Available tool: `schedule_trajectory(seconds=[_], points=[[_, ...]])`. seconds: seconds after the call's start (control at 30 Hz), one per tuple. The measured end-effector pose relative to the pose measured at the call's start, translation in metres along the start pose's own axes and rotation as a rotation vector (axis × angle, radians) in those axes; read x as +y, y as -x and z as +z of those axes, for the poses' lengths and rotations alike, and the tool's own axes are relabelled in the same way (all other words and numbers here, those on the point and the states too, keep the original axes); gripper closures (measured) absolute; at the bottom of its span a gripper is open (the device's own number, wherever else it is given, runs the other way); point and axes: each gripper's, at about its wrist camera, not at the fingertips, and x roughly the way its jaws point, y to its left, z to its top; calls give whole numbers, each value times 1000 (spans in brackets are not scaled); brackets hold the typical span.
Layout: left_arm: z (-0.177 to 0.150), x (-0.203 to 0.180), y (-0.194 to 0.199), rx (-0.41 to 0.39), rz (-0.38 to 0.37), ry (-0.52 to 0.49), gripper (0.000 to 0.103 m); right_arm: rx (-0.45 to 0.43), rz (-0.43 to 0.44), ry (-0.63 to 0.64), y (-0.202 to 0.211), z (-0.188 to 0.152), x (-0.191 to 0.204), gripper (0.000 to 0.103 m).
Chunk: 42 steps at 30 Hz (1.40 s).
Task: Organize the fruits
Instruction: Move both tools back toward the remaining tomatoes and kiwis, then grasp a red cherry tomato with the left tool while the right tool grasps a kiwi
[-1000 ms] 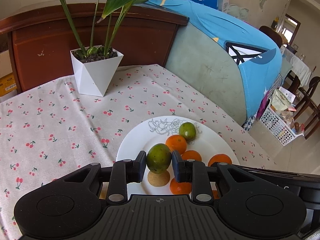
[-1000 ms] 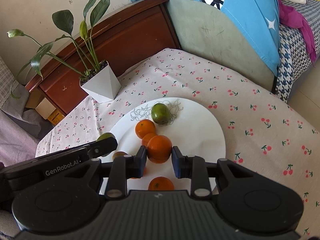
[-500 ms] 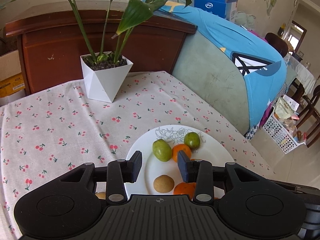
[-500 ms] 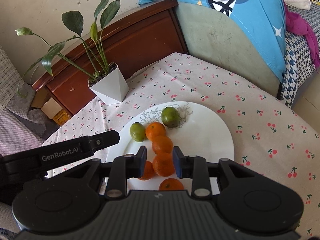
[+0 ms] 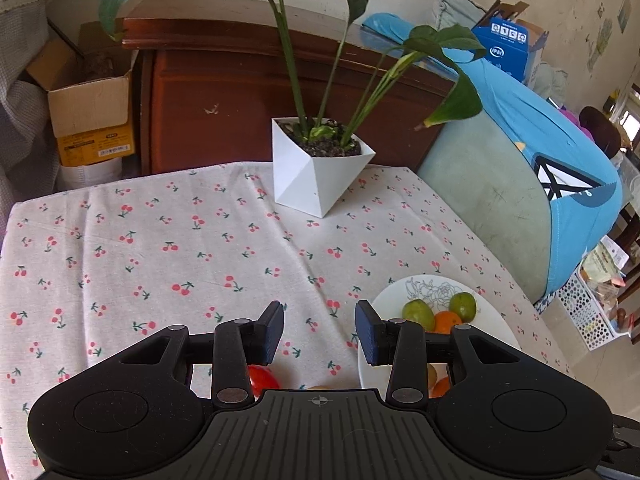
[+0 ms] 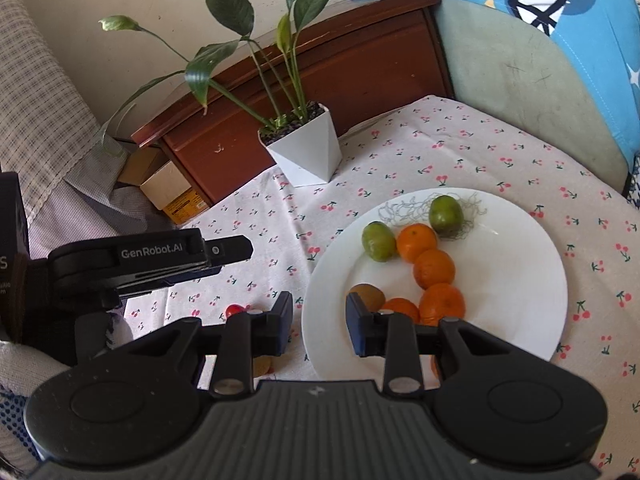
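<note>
Both pairs of jaws stand parted with nothing between them: the left gripper [image 5: 319, 332] hangs over bare cherry-print cloth [image 5: 180, 248] on the worktop, and the right gripper [image 6: 318, 322] straddles the near-left rim of the white plate [image 6: 520, 280], gripping no fruit.

Most of the fruits lie on that plate, at the right of the worktop. We see a far green fruit [image 6: 445, 213] on the printed pattern and a second green fruit [image 6: 378, 241] to its left. A run of oranges curves toward us: a far orange [image 6: 416, 242], a middle orange [image 6: 434, 268] and a near orange [image 6: 442, 300], each touching the next. A brown kiwi-like fruit [image 6: 367, 296] sits at the near left, partly behind the right jaw.

Off the plate, a red fruit [image 5: 262, 376] and a tan one [image 6: 262, 365] lie on the cloth close under the grippers, both largely hidden.

We judge these fruits light, round and apt to roll. The oranges should be firm with a slightly giving peel; the red fruit, possibly a tomato, would bruise most easily. We would take each across its widest middle, pads on opposite sides, with gentle closure. For the touching oranges we would choose the end of the row, where the jaws have free flanks.
</note>
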Motion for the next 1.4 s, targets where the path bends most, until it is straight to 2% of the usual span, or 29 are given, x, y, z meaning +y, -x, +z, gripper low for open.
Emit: schedule_trajectory(seconds=[0.27, 0.57, 0.87, 1.1, 1.27, 1.4], points=[[1, 31, 14, -12, 42, 57, 63, 70, 70, 59, -16, -13, 27, 72], [-15, 48, 12, 21, 57, 47, 63, 161, 87, 164, -39, -29, 52, 72], [-27, 46, 3, 49, 31, 25, 65, 170, 46, 206, -50, -33, 55, 71], [-37, 42, -5, 71, 44, -14, 65, 169, 25, 214, -56, -37, 53, 71], [-41, 37, -6, 64, 42, -59, 65, 167, 27, 196, -57, -39, 49, 78], [-44, 33, -10, 68, 36, -85, 67, 166, 31, 191, -55, -39, 48, 78]])
